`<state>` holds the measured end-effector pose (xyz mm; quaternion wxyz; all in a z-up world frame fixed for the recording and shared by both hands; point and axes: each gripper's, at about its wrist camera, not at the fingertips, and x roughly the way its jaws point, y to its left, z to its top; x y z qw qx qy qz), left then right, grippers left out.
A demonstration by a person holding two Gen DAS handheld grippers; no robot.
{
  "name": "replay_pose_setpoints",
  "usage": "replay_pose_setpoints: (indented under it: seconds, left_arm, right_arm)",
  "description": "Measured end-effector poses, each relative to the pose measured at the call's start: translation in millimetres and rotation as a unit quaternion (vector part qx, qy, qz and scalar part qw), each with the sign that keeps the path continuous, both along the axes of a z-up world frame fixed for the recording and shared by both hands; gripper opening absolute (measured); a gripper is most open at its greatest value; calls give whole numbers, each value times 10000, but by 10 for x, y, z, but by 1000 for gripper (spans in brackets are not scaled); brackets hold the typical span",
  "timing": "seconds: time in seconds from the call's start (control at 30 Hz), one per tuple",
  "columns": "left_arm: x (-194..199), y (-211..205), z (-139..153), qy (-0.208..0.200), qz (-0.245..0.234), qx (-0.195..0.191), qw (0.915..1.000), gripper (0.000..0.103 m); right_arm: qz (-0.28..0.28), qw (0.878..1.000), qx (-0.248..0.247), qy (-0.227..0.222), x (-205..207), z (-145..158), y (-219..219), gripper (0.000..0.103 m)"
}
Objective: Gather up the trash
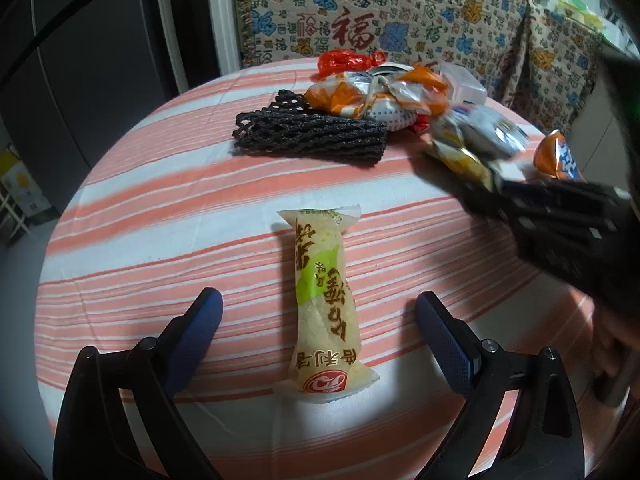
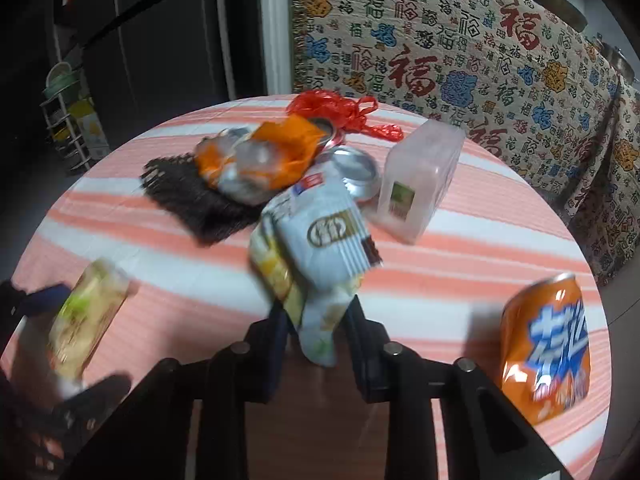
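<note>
R gripper (image 2: 316, 320) pinches pale-blue snack wrapper (image 2: 324, 240), prob. to bin it; L gripper (image 1: 318, 312) gapes wide astride yellow-green snack pack (image 1: 326, 300).

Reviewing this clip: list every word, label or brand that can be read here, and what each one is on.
"福", large red characters, repeated: patterned cloth behind the table.
Brown Chinese print, upside down, not surely readable: yellow snack packet between the open left tool's fingers.
Blue-and-white characters, cut off and blurred: crushed orange can.
Oval logo, blurred: pale blue wrapper pinched in the right tool.
Small label, unreadable: clear plastic box.

Home dining corner: striped tablecloth (image 1: 160, 208), patterned throw (image 2: 460, 60).
</note>
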<state>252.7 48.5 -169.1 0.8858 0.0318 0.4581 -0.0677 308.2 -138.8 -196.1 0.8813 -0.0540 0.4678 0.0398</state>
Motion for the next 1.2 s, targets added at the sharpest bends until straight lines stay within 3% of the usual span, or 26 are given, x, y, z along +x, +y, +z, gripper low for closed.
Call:
replay_pose_setpoints:
  seconds: [0.23, 0.37, 0.4, 0.47, 0.5, 0.77, 1.2]
  left_arm:
    - [-8, -3, 0, 4, 64, 55, 10000, 98]
    - [-18, 0, -6, 28, 85, 60, 9999, 101]
    - [-24, 1, -7, 37, 72, 59, 10000, 101]
    - [-44, 2, -11, 57, 33, 72, 10000, 102]
    - [-65, 7, -11, 67, -5, 93, 9999, 102]
    - [-124, 38, -5, 59, -36, 115, 9999, 103]
    - [-107, 32, -9, 63, -23, 103, 9999, 103]
  right_arm:
    - [312, 9995, 107, -6, -798, 99, -107, 20]
    - [253, 9997, 61, -19, -1084, 137, -201, 24]
    - [243, 9997, 52, -8, -1093, 141, -216, 28]
    - [248, 9997, 65, 18, -1096, 139, -224, 70]
    - [226, 9997, 33, 65, -1087, 124, -221, 75]
    - [171, 9998, 59, 129, -1023, 78, -249, 81]
    - [162, 9998, 63, 131, -1014, 75, -254, 82]
